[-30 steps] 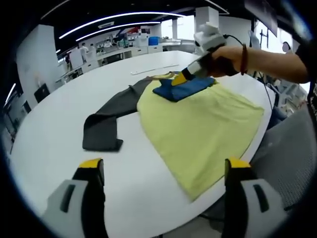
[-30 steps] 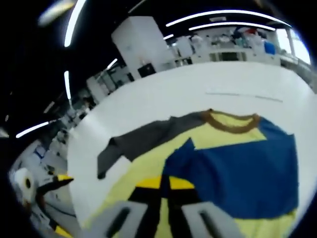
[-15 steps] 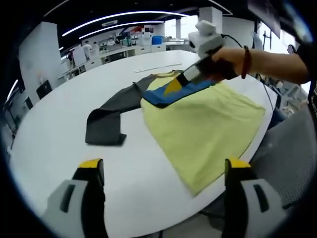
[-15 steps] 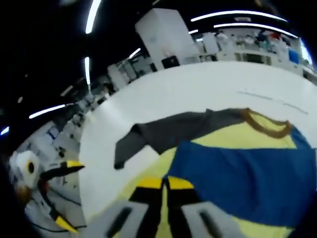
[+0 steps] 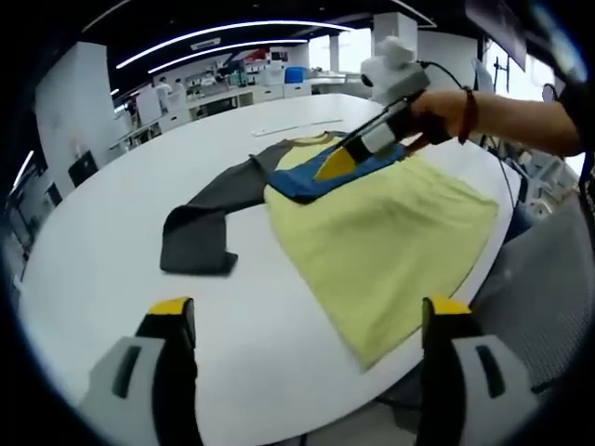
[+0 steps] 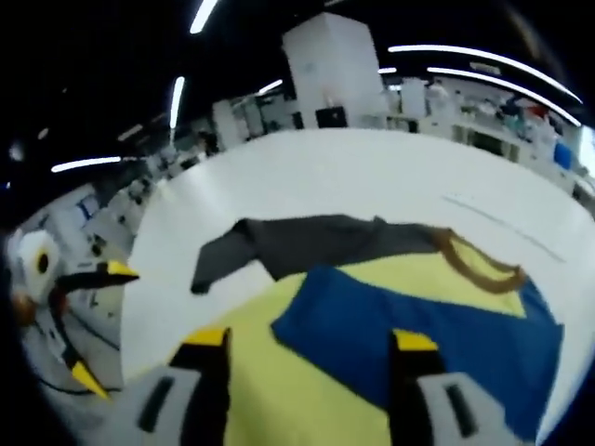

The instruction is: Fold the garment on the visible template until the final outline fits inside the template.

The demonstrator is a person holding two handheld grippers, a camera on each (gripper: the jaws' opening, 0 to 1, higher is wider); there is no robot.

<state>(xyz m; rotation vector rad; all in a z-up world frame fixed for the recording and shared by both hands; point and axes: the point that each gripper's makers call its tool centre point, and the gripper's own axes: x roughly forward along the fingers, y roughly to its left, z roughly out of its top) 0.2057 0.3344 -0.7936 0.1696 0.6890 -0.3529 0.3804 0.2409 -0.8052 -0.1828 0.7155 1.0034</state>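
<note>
Left gripper view: the left tongs point(image 5: 307, 372) hang above the near edge of the white round surface point(image 5: 102, 251), jaws wide apart, nothing between them. Beyond them the shirt point(image 5: 390, 242) lies flat on the surface, its yellow body spread toward the near right edge, with one corner just over the rim. A blue sleeve point(image 5: 321, 177) is folded over onto the yellow body near the collar. A dark grey sleeve point(image 5: 209, 223) stretches out to the left on the bare surface, its cuff end doubled over. At the far end of the shirt the right tongs point(image 5: 325, 170), held in a person's hand point(image 5: 446, 111), point down at the blue sleeve; from here I cannot tell whether they touch it.

Right gripper view: the right tongs point(image 6: 307, 348) stand with jaws apart above the blue sleeve point(image 6: 418, 325) and grip nothing. The brown collar point(image 6: 469, 265) lies past the blue sleeve, the grey sleeve point(image 6: 297, 246) further left. The left tongs point(image 6: 93, 325) show at the left edge, jaws parted. A thin pale strip point(image 6: 502, 228) lies on the surface well beyond the shirt.
</note>
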